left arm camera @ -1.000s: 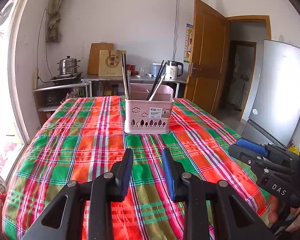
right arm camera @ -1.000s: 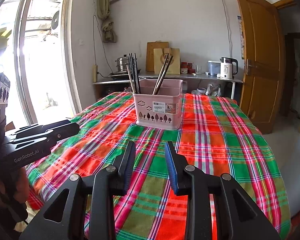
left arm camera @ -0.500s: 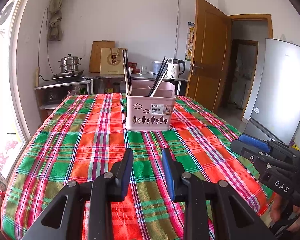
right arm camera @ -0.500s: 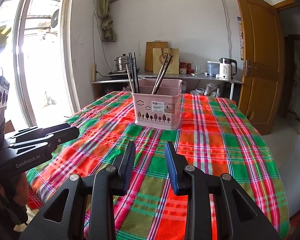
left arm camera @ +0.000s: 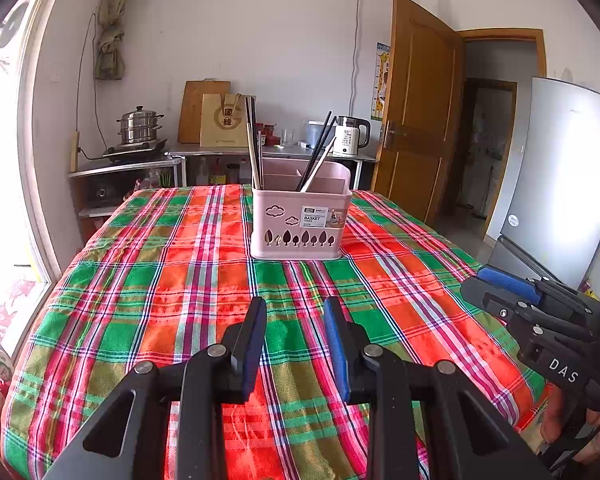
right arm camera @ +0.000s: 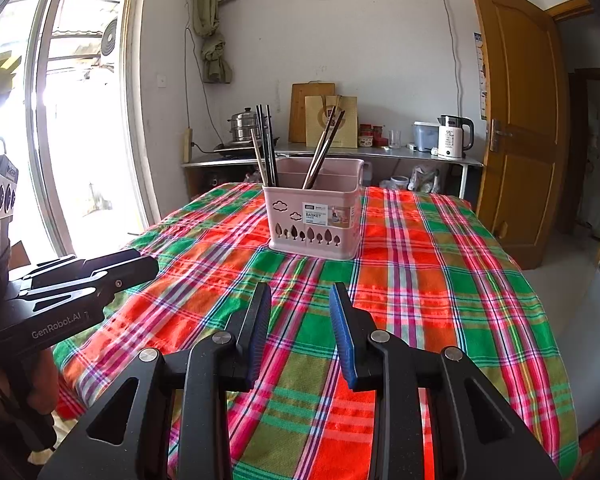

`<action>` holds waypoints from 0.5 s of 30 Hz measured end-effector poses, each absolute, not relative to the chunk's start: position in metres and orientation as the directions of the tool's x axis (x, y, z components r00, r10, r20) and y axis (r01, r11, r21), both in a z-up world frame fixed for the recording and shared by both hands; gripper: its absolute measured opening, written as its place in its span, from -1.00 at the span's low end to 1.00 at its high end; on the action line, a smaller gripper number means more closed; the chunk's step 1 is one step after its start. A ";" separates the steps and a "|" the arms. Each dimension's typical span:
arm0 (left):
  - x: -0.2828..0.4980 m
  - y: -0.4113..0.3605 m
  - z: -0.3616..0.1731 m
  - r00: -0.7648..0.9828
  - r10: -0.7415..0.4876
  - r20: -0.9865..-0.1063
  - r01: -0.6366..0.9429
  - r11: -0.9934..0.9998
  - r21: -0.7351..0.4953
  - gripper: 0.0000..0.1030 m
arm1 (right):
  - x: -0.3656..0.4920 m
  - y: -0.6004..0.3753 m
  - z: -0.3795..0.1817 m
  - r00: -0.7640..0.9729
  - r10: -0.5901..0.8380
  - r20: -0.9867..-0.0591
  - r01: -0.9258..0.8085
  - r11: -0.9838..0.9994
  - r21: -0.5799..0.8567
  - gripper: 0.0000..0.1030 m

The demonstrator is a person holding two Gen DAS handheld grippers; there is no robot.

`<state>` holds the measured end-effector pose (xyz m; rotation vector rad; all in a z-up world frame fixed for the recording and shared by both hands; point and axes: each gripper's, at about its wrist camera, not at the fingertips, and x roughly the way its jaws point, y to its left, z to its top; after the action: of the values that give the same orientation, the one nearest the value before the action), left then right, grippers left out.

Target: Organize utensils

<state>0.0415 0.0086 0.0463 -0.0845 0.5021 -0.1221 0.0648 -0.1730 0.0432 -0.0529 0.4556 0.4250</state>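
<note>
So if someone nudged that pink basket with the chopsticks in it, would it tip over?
Probably not easily: the pink basket is wide and squat, flat on the tablecloth. It looks like thin, light plastic, so it would likely slide. The tall chopsticks lean loosely and would probably rattle or shift.

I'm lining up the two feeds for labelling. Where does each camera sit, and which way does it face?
Left wrist view: sits on the left claw, looking along its parted, empty fingers over the plaid tablecloth to the pink utensil basket; the right claw shows at the right edge.
Right wrist view: sits on the right claw, also parted and empty, facing the same basket; the left claw shows at the left edge.
Shared: basket with chopsticks, tablecloth, back counter, kettle, door.
</note>
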 end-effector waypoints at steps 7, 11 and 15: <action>0.041 0.009 0.046 0.869 -0.138 -0.475 0.096 0.989 -0.112 -0.43 | 0.065 -0.172 0.043 0.810 0.387 -0.441 -0.411 0.911 0.045 -0.39; 0.041 0.009 0.045 0.869 -0.138 -0.476 0.096 0.989 -0.112 -0.43 | 0.066 -0.171 0.043 0.809 0.388 -0.441 -0.412 0.910 0.045 -0.39; 0.041 0.009 0.045 0.867 -0.139 -0.478 0.096 0.989 -0.114 -0.43 | 0.065 -0.171 0.043 0.809 0.388 -0.442 -0.411 0.910 0.045 -0.39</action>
<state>0.0414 0.0093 0.0450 -0.0877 0.5067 -0.1232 0.0654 -0.1709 0.0429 -0.0534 0.4614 0.4274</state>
